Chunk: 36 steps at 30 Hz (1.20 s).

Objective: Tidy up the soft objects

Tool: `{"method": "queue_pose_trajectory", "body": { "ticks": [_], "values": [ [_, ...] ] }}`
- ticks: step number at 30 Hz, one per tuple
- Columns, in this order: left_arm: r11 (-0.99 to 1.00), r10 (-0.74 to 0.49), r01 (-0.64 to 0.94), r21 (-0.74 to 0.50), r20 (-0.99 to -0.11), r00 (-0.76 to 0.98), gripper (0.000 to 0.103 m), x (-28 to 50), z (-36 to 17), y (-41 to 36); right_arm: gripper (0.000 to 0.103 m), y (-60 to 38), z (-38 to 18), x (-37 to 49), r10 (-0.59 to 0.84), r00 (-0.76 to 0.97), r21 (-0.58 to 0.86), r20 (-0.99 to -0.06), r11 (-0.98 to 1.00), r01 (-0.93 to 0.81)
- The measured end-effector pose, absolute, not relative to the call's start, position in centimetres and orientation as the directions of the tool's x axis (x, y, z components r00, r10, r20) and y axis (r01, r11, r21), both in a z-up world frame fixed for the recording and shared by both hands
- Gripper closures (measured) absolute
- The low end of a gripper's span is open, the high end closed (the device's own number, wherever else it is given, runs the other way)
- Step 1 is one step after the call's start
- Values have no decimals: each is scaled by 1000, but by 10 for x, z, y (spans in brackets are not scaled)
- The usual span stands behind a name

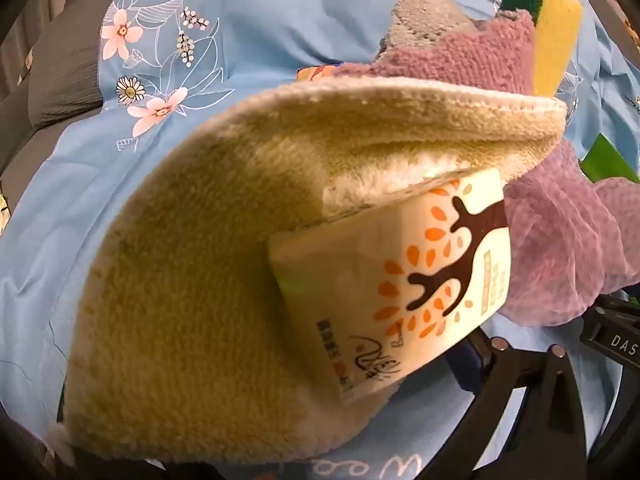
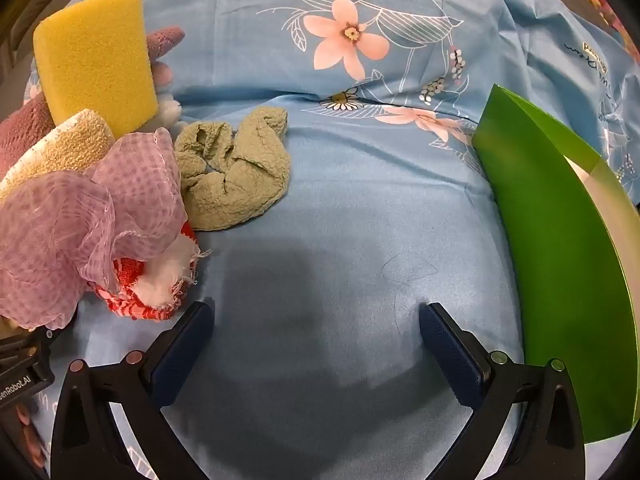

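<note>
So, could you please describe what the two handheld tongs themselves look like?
The right tongs have two black, curved plastic arms with triangular cut-outs, round silver fasteners, and dark blue ribbed pads on the fingers. Of the left tongs, only one matching black arm with silver fasteners shows; the cream towel hides the rest. A black block bears white lettering.

A fluffy beige towel [image 1: 192, 280] lies folded over a cream tissue packet printed with a brown tree and orange leaves [image 1: 420, 276], beside a crumpled sheer lilac checked cloth [image 2: 80, 216]. Behind them a mauve terry cloth [image 1: 460, 64] and a yellow sponge with a green scouring side [image 1: 556, 36] stand propped. A crumpled sage-green cloth [image 2: 236, 172] and a frayed red-and-white rag [image 2: 152, 284] lie on the blue sheet.
</note>
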<state>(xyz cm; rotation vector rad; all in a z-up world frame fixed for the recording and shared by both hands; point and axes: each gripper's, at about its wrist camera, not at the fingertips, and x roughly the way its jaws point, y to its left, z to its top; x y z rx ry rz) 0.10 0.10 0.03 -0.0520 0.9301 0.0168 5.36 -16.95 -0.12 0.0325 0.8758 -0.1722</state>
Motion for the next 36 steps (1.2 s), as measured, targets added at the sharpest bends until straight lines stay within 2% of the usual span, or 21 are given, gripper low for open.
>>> {"method": "queue_pose_trajectory", "body": {
  "ticks": [32, 36],
  "values": [
    [998, -5, -40, -38, -790, 613, 1, 1, -1, 3, 0, -168, -2, 53, -140, 622, -47, -770, 985, 164],
    [999, 22, -49, -10, -791, 612, 1, 2, 0, 0, 0, -168, -2, 53, -140, 622, -47, -770, 985, 164]
  ]
}}
